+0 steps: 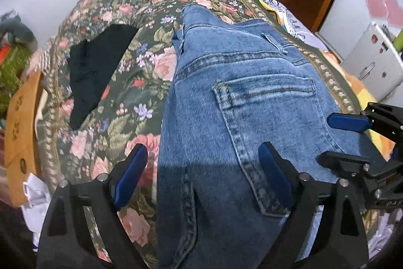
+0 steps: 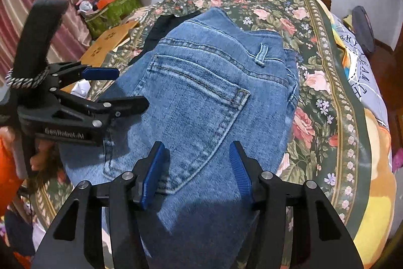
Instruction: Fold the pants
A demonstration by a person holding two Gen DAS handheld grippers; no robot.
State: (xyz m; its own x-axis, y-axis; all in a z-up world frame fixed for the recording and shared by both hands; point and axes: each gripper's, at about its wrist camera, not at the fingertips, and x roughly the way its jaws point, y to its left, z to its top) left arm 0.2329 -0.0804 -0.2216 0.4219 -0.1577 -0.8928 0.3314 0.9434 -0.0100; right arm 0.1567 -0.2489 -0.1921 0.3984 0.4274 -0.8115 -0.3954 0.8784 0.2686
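Observation:
Blue jeans lie folded on the floral bedspread, back pocket facing up and waistband toward the far side. My left gripper hovers open and wide over the near left part of the denim, and nothing sits between its pads. In the right wrist view the same jeans fill the middle. My right gripper stands open above them near the pocket's lower corner, its pads clear of the cloth. The left gripper shows there at the jeans' left edge; the right gripper shows at their right edge.
A black garment lies on the bedspread left of the jeans, partly tucked under them. A wooden board and a green bag of clutter stand off the bed's left side. A person's hand holds the left gripper.

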